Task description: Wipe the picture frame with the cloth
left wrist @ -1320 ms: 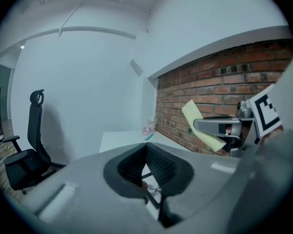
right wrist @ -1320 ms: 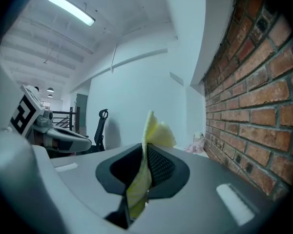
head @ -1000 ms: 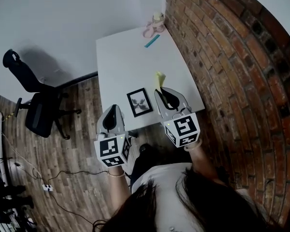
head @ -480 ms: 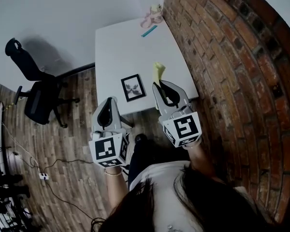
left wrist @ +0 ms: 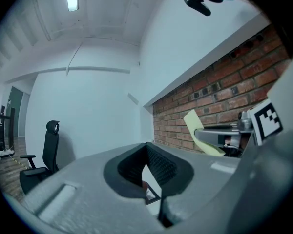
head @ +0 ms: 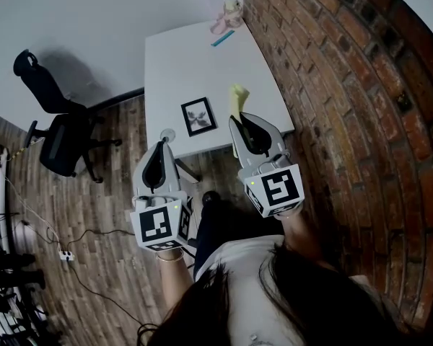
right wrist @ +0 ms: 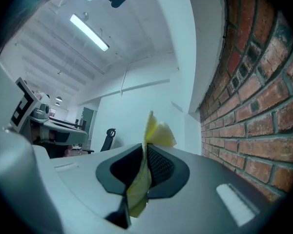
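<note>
Since the tongs were last seen flanking the picture frame (head: 198,116), both have been drawn back toward the person and lifted a little. The frame is now seen lying ahead of their tips rather than between them. It is laid flat on the white tabletop (head: 195,56), near the front edge, and is touched by neither tool. The yellow cloth (head: 236,98) has been kept in the right tongs (head: 235,121), pinched between the pads with a loose flap standing up past the tips. The left tongs (head: 162,150) are pressed together with nothing held; only a corner of the frame is glimpsed below them in the left gripper view.

From this retreat it is judged that no wiping is under way at this moment. The cloth is carried clear of the frame, so it would have to be brought forward and down onto the frame before any stroke could be made. Whether the frame has already been wiped cannot be told from its surface.

Both tools are held level and roughly parallel, pointed toward the tabletop, with the marker cubes nearest the body. The left is held by the near left corner, and the right over the front edge, on the side of the brick wall (head: 332,85).
</note>
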A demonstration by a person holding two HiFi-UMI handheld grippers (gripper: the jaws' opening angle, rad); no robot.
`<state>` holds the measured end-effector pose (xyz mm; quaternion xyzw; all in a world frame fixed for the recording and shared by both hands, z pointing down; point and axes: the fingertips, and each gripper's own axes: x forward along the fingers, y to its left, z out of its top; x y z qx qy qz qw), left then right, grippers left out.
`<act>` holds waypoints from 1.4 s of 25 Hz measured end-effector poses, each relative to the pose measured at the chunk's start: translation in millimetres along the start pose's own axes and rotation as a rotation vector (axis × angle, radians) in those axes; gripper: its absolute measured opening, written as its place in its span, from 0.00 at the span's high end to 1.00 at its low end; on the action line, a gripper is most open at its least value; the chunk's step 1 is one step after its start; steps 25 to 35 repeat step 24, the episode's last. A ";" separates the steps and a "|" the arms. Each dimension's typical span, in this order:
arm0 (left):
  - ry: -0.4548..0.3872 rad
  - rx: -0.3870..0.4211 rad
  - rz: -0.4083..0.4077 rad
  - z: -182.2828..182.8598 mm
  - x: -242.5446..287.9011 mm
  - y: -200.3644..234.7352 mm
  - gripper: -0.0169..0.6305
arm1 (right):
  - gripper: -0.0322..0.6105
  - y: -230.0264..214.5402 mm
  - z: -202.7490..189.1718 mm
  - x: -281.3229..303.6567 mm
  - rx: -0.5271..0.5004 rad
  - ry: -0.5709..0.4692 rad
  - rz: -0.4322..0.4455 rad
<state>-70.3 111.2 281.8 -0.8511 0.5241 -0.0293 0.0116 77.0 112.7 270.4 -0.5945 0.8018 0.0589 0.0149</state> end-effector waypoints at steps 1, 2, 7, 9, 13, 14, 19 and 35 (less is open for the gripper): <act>-0.005 -0.003 0.000 0.9 -4.4 -1.2 0.97 | 0.89 2.6 1.6 -3.5 -0.006 -0.001 0.002; -0.009 -0.008 0.001 1.5 -8.1 -2.9 0.97 | 0.89 4.6 2.5 -6.9 -0.011 -0.003 0.003; -0.041 0.002 -0.008 6.6 -23.2 -10.7 0.97 | 0.89 11.8 10.6 -21.0 -0.035 -0.027 0.009; -0.049 0.002 -0.011 8.1 -27.9 -12.5 0.97 | 0.89 14.1 14.6 -25.4 -0.037 -0.038 0.008; -0.062 -0.011 -0.001 11.3 -34.4 -16.3 0.97 | 0.89 14.5 18.6 -35.2 -0.042 -0.053 0.005; -0.067 -0.024 0.008 12.5 -35.7 -17.0 0.97 | 0.89 14.1 18.7 -37.6 -0.044 -0.057 0.005; -0.084 -0.042 0.018 11.5 -42.3 -22.5 0.97 | 0.89 12.6 18.4 -44.0 -0.073 -0.061 0.013; -0.167 -0.036 -0.018 28.7 -41.5 -36.7 0.97 | 0.89 9.5 24.8 -49.0 -0.089 -0.070 0.020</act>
